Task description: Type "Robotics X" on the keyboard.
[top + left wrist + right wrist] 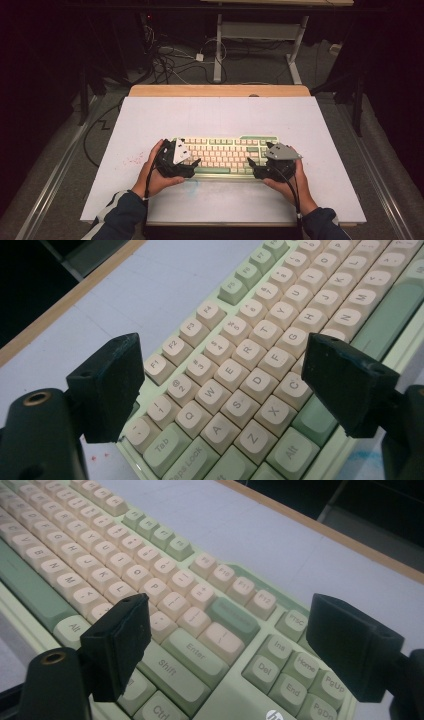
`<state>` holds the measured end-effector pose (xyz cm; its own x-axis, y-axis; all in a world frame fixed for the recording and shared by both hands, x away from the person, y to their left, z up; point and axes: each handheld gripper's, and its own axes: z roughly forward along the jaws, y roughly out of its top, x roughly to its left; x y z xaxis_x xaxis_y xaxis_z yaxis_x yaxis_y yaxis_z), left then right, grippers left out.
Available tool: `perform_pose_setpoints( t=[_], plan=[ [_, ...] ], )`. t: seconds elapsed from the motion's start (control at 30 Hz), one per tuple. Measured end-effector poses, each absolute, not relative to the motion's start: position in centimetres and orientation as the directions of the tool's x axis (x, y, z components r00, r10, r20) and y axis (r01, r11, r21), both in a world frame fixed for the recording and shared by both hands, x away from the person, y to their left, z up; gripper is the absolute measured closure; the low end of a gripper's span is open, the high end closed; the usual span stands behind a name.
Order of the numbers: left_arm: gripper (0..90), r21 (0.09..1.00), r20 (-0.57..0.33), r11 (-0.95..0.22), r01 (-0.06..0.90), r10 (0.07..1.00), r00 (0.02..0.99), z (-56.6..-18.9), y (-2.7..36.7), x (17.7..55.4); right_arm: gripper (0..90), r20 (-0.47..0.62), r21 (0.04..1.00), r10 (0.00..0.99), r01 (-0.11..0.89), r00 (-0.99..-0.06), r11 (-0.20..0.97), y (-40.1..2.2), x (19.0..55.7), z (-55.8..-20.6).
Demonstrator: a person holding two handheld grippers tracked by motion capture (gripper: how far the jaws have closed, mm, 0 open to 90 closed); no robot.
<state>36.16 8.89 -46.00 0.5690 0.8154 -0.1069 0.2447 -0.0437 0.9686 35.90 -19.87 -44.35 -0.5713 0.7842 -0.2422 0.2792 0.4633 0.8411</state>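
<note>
A pale green keyboard (225, 152) with cream and green keys lies flat on the white sheet, near the front middle. My left gripper (192, 164) sits at the keyboard's left end and my right gripper (252, 165) at its right end, each held in a hand. In the left gripper view the black jaws of the left gripper (222, 355) stand wide apart over the Tab and letter keys (250, 365), pressing on nothing. In the right gripper view the right gripper (230, 612) is equally wide over the Enter and Shift keys (195, 650), with nothing gripped.
The white sheet (215, 115) covers a wooden table whose bare edge (220, 91) shows at the back. Red specks (132, 161) mark the sheet left of the keyboard. Cables (165, 60) and another desk's legs (218, 50) stand on the floor beyond.
</note>
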Motion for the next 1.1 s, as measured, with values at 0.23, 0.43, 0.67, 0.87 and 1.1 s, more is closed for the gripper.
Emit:
perform_pose_setpoints(
  t=[0.23,0.43,0.67,0.87,1.1],
  plan=[
    [16.1,0.973,-0.092,-0.050,0.225,0.812,0.577,-46.0,8.7,35.9,18.7,-0.260,0.847,0.788,0.260,-0.559,0.464,-19.7,35.8,-44.4],
    [16.2,0.975,-0.076,-0.060,0.213,0.813,0.577,-46.0,8.8,35.9,19.8,-0.273,0.847,0.786,0.248,-0.554,0.470,-19.7,35.7,-44.3],
    [16.1,0.979,-0.053,-0.075,0.190,0.805,0.590,-45.7,8.7,35.4,20.3,-0.297,0.844,0.773,0.225,-0.561,0.487,-19.6,35.3,-44.1],
    [16.2,0.982,-0.042,-0.074,0.171,0.805,0.591,-45.4,8.8,35.0,20.6,-0.310,0.845,0.768,0.208,-0.560,0.493,-19.6,34.9,-43.8],
    [16.2,0.984,-0.041,-0.070,0.163,0.802,0.596,-45.4,8.9,34.7,20.6,-0.319,0.843,0.764,0.201,-0.560,0.499,-19.6,34.5,-43.7]
  ],
)
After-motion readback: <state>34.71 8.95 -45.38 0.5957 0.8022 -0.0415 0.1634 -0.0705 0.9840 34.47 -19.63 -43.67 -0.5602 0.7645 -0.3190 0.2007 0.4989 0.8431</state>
